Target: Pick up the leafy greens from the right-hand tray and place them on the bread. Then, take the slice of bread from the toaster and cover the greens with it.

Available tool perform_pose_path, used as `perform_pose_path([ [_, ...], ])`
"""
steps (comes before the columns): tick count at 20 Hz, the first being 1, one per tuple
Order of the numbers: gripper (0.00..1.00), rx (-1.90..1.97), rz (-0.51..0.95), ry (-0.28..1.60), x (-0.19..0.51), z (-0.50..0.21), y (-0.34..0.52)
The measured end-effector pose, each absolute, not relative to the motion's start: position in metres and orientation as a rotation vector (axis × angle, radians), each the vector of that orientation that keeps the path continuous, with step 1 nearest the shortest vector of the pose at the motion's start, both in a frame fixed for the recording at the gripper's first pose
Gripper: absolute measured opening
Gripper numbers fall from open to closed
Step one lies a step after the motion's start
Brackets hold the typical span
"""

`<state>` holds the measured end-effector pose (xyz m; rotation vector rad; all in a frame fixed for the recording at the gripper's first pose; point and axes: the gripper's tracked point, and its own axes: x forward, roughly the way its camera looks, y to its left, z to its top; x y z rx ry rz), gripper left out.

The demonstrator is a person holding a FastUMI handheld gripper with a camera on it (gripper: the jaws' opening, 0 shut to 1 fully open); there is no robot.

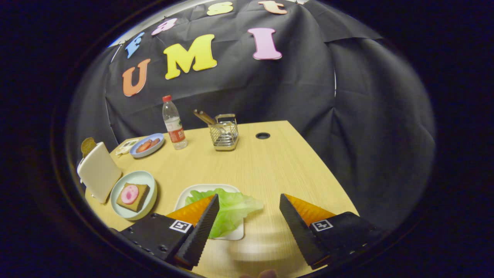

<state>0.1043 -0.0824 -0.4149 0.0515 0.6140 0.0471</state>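
A pale green lettuce leaf (231,210) lies on a white square tray (237,233), partly behind my left finger. My gripper (249,200) is open, its fingers wide apart with nothing between them; the leaf's right tip reaches into the gap. To the left, a round pale green plate (148,178) carries a brown bread slice (141,199) topped with a pink meat round (129,194). Further left stands a white toaster (99,172) with a brown bread slice (87,145) sticking out of its top.
At the back of the wooden table (266,170) stand a water bottle (174,122) with a red cap, a wire holder (224,133) with utensils, and a blue plate (136,153) of food. A round cable hole (263,135) sits behind. The table's right edge lies close by.
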Motion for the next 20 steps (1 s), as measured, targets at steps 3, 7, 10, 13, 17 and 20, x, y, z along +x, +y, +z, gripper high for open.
perform_pose_path([
  [3,0.96,0.04,0.051,0.62,0.112,-0.425,-0.081],
  [7,0.96,0.032,0.066,0.647,0.119,-0.439,-0.079],
  [10,0.96,0.031,0.06,0.686,0.124,-0.456,-0.078],
  [13,0.96,0.029,0.058,0.698,0.126,-0.464,-0.076],
  [17,0.67,0.021,0.069,0.701,0.126,-0.463,-0.069],
  [20,0.5,0.016,0.064,0.695,0.128,-0.458,-0.069],
])
